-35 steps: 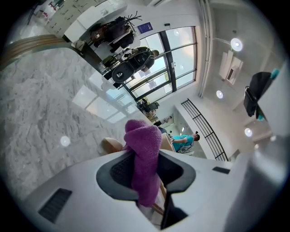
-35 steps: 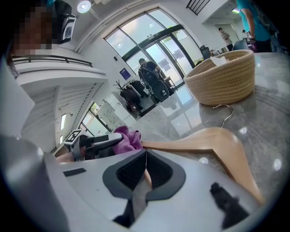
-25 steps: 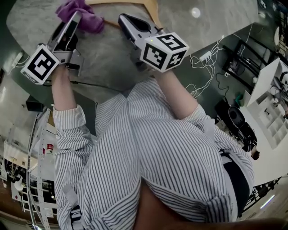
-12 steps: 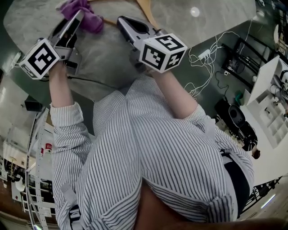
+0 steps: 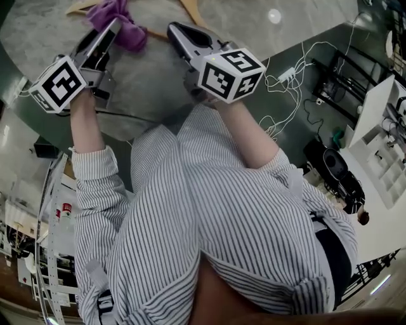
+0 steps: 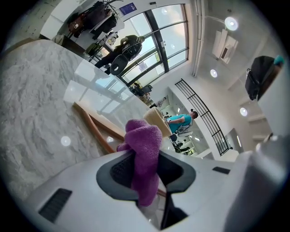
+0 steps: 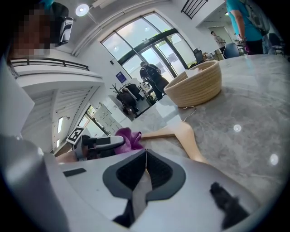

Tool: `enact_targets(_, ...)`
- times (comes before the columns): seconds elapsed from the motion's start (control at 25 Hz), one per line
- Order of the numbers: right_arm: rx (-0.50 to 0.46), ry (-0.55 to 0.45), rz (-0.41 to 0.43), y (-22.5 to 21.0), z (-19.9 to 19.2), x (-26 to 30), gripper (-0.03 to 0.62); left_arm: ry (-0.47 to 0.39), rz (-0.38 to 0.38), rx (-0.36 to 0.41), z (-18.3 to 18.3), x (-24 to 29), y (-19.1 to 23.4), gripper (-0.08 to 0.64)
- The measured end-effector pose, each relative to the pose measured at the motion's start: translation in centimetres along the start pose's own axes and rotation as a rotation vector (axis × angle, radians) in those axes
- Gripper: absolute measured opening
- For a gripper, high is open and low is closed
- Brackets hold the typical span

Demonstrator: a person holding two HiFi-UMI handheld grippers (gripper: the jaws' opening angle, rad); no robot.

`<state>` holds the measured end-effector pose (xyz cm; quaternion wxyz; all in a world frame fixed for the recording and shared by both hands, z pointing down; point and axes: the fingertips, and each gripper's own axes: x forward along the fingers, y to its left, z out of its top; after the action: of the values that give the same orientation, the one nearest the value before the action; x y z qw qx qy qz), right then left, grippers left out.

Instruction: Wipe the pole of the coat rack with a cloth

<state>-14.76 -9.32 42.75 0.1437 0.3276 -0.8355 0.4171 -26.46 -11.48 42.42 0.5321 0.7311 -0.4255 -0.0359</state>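
A purple cloth is bunched at the far side of the marble table, and my left gripper is shut on it. In the left gripper view the cloth stands up between the dark pads of the left gripper. My right gripper hovers just to the right of it, shut and holding nothing. In the right gripper view the right gripper has its pads pressed together, with the cloth and the left gripper beyond them. No coat rack pole is in view.
A wooden clothes hanger lies on the table just beyond both grippers, also as the hanger and the hanger. A woven basket stands farther back. Cables and a power strip lie on the floor at the right.
The left gripper has shifted slightly with the cloth in it. More of the hanger shows at the top edge. The right gripper has hardly moved.
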Motion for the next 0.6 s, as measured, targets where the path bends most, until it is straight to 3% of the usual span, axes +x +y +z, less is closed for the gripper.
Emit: enact_targets(0.6, 0.002, -0.028, -0.019, -2.9, -0.7, -4.2, 0.015, 0.089, -0.025, 0.045, -5.1, 2.3, -3.1, 0.126)
